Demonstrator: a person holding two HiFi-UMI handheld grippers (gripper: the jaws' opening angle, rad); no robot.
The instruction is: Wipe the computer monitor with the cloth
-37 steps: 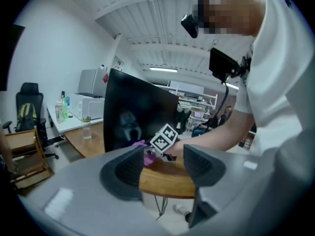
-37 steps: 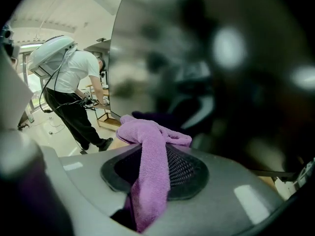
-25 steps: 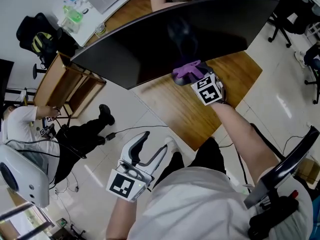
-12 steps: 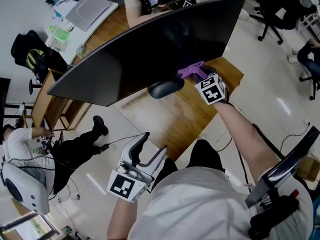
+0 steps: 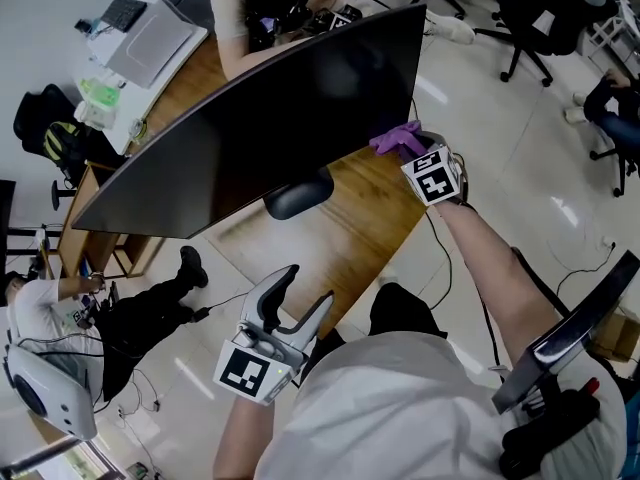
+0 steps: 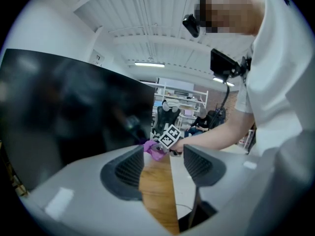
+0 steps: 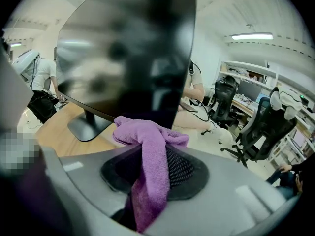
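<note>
A wide dark curved monitor (image 5: 250, 133) stands on a wooden desk (image 5: 350, 228) on an oval black base (image 5: 297, 195). My right gripper (image 5: 412, 158) is shut on a purple cloth (image 5: 397, 138), which touches the screen's lower right corner. From the right gripper view the cloth (image 7: 150, 151) hangs bunched between the jaws, just below the monitor (image 7: 128, 48). My left gripper (image 5: 300, 303) hangs low near my body with its jaws open and nothing between them. Its own view looks past the open jaws (image 6: 165, 163) to the monitor (image 6: 74, 107) and the purple cloth (image 6: 153, 150).
A person sits behind the monitor at the far side of the desk (image 5: 255, 8). Office chairs (image 5: 540, 13) stand on the tiled floor at the right. Another person (image 5: 60, 308) crouches on the floor at the left by a lower wooden table (image 5: 95, 248).
The right gripper and cloth have slid right along the screen's lower edge to its right corner. The head view has swung, bringing the monitor base into sight. The left gripper has stayed put.
</note>
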